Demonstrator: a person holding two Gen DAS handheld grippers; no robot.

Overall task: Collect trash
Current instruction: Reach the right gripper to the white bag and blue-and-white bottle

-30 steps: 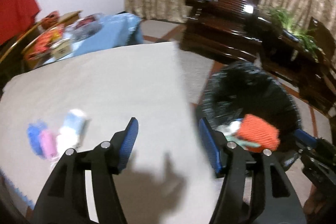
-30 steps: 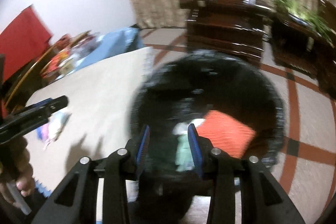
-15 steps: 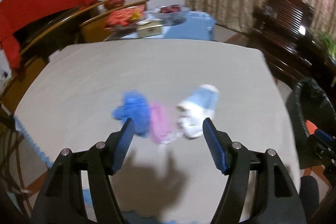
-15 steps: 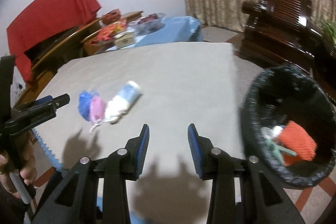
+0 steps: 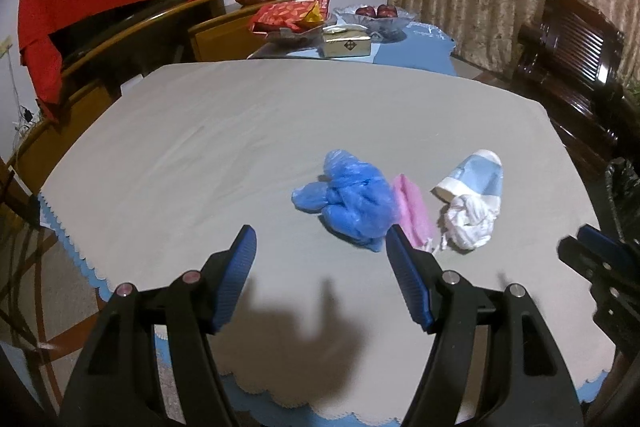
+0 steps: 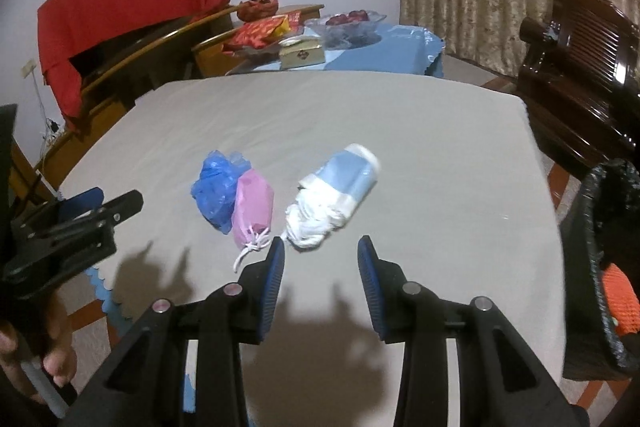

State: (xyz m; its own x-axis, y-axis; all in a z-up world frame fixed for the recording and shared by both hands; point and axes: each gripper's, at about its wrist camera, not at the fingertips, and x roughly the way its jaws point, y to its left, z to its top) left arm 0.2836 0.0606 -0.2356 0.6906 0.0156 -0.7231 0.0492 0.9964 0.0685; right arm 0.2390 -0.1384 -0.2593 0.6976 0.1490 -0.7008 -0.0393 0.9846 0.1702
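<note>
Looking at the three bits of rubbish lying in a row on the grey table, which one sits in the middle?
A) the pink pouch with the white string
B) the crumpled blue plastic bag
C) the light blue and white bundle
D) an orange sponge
A: the pink pouch lies between the blue plastic bag on one side and the light blue and white bundle on the other.

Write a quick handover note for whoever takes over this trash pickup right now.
Left tool: open, empty, above the table.
Right tool: open, empty, just short of the white-and-blue bundle.
On the table, side by side: blue plastic bag, pink pouch, white-and-blue bundle.
Black-lined bin stands past the table's right edge, already holding an orange item.
Left to do: bin the three pieces.
</note>
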